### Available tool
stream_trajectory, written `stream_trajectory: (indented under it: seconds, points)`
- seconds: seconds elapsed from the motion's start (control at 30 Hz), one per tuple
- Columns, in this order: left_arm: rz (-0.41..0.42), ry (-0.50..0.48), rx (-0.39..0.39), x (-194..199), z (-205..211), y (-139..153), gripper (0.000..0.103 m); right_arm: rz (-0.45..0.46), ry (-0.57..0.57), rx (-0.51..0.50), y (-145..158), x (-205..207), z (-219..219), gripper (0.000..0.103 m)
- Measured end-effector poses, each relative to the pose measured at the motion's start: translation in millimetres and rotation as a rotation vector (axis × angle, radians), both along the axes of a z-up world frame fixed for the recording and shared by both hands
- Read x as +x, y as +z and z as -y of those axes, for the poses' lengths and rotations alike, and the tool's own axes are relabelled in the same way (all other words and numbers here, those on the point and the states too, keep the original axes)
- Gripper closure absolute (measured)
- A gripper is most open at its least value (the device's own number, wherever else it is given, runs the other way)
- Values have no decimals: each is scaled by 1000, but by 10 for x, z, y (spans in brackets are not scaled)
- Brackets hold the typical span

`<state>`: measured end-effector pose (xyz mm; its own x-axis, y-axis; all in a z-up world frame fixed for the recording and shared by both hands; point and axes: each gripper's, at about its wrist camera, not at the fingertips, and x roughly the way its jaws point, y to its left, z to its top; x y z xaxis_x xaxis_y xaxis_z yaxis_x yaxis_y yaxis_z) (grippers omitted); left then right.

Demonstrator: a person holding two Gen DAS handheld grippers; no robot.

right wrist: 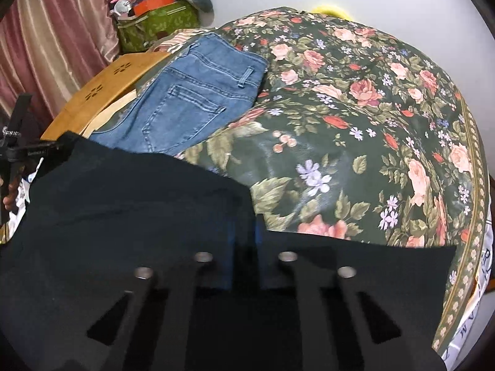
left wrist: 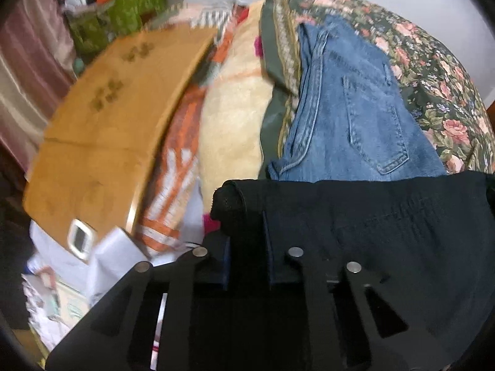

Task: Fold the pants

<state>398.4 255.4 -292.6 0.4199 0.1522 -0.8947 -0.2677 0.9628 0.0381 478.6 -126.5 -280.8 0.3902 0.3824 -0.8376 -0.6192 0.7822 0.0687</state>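
A bed under a dark green floral bedspread (right wrist: 355,108) fills both views; the black fabric pants (right wrist: 123,216) lie across the lower frame, long edge running left to right, each end clamped in closed fingers: left gripper (left wrist: 247,232), right gripper (right wrist: 247,241); folded blue denim jeans (left wrist: 355,108) lie beyond; only the left view shows the black hem's rolled corner.

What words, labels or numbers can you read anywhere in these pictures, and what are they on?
Nothing reads whole.
White cloth at the bed's right edge: large dark letters, cut off by the frame, unreadable.
Black clamp at left: small white print, too small to read.
Papers on the floor: print blurred.
Blue jeans, black pants: no label visible.
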Motion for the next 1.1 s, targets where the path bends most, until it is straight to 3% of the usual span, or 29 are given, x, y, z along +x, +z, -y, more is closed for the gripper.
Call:
stream_trajectory:
  seconds: [0.1,0.27,0.47,0.8,1.1]
  points:
    - [69,2,12,-39,4,314,88,34,-24,2,81,-20,0,99]
    - [175,-6,20,-213,48,813,88,124,-82,65,463,-175,92,99]
    - [225,-24,32,-654,141,1108,89,165,-87,125,855,-637,233,99]
    - [264,-43,73,-1685,349,1197,91,164,-86,179,925,-1592,461,99]
    - [185,-14,26,-2367,323,815,92,103,-69,171,659,-2196,535,99]
